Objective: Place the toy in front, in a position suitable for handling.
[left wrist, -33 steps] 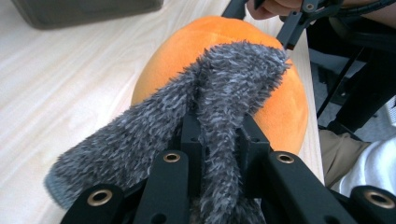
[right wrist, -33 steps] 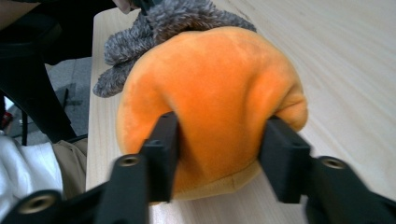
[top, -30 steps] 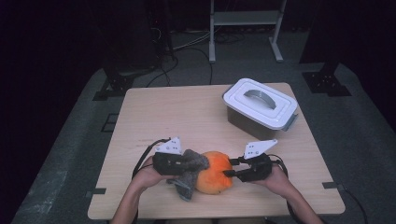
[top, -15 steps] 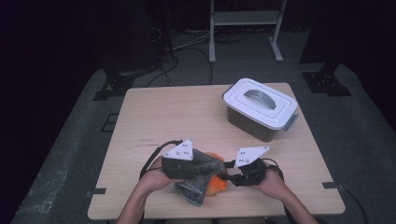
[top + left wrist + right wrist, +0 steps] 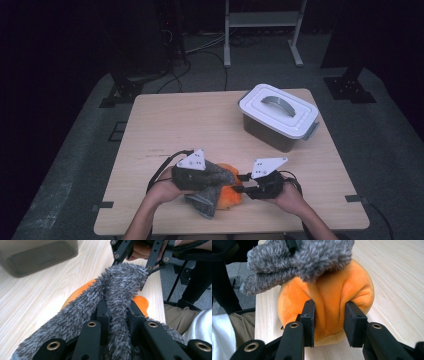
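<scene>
High view looks down on the worktop (image 5: 200, 120), pale wood. A grey storage box (image 5: 278, 118) with its white lid on stands toward the far right, well apart from the work. At the near edge both hands meet over a soft orange cushion (image 5: 231, 196), with a grey fluffy cloth (image 5: 207, 192) draped over its left side and hanging down toward the person.

Left claw (image 5: 220, 179) has its jaws nearly closed on a ridge of the cloth; the left gripper view shows the fluffy fold (image 5: 117, 315) squeezed between them, with orange showing beneath. Right claw (image 5: 239, 189) is pinched onto a bulge of the cushion (image 5: 327, 310), its jaws part-way closed and denting the plush, the cloth lying across the top just beyond.

The step looks like separating or rearranging cloth and cushion. To do it well, I would keep the right grip steady as an anchor and draw the cloth with the left in one smooth pull away from the cushion, low over the wood, so the fluffy pile does not snag and the cushion does not roll off the near edge.

Compared with a second ago, the grippers have come closer to the person and nearer each other, and the cloth now covers much more of the cushion; the box has not moved
</scene>
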Motion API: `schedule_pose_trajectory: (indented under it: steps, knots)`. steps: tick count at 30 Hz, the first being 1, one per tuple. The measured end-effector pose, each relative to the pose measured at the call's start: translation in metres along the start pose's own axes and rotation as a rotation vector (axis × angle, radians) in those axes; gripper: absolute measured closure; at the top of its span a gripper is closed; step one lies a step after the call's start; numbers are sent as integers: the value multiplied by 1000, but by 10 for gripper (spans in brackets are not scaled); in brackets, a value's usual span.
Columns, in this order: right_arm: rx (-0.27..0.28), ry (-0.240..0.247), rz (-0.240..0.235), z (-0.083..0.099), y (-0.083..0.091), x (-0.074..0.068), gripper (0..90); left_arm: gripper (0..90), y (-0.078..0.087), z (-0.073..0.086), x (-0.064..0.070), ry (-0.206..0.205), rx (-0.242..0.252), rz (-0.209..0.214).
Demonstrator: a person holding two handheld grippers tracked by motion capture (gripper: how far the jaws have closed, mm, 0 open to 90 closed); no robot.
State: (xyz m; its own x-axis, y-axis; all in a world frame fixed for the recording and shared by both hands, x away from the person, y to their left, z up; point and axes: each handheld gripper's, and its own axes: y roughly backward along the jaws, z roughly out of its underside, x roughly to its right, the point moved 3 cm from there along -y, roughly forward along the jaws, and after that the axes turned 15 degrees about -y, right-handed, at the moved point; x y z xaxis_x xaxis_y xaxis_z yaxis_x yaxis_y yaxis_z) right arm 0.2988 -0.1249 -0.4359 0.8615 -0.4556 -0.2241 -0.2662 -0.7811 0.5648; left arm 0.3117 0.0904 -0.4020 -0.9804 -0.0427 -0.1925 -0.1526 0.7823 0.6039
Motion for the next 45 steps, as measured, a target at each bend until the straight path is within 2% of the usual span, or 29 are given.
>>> schedule_pose_trajectory:
  steps: [4,9,14,17,18,19,22,24,26,31,33,36,38,45]
  knots:
    - [1,-14,-2,1,0,3,635,760,4,9,-4,22,-5,-10]
    - [3,-24,-10,2,0,6,622,758,5,19,-9,62,20,-1]
    - [3,-18,-3,2,0,4,616,757,6,18,-9,61,30,8]
    - [1,-8,-7,2,0,3,612,754,10,17,-8,62,71,24]
    - [1,-6,-9,3,1,4,604,755,10,16,-9,62,70,25]
    - [-4,-9,-11,3,1,4,578,755,9,17,-8,64,69,26]
    - [-16,-21,-3,2,3,8,402,756,2,18,-7,72,64,37]
    - [-25,-49,-9,2,4,11,298,757,-1,18,-6,69,61,48]
    - [-25,-61,-6,1,4,10,261,756,-3,17,-4,67,59,53]
    - [-56,-55,8,0,-3,6,184,755,-16,9,6,36,61,103]
    - [-74,-46,22,3,-7,5,194,752,-21,6,8,27,58,110]
    - [-71,-20,33,7,-6,4,347,753,-18,7,5,33,65,102]
    - [-60,16,37,7,-3,4,421,753,-15,10,2,43,80,97]
    - [-55,1,21,10,-2,6,449,753,-3,25,-5,96,97,80]
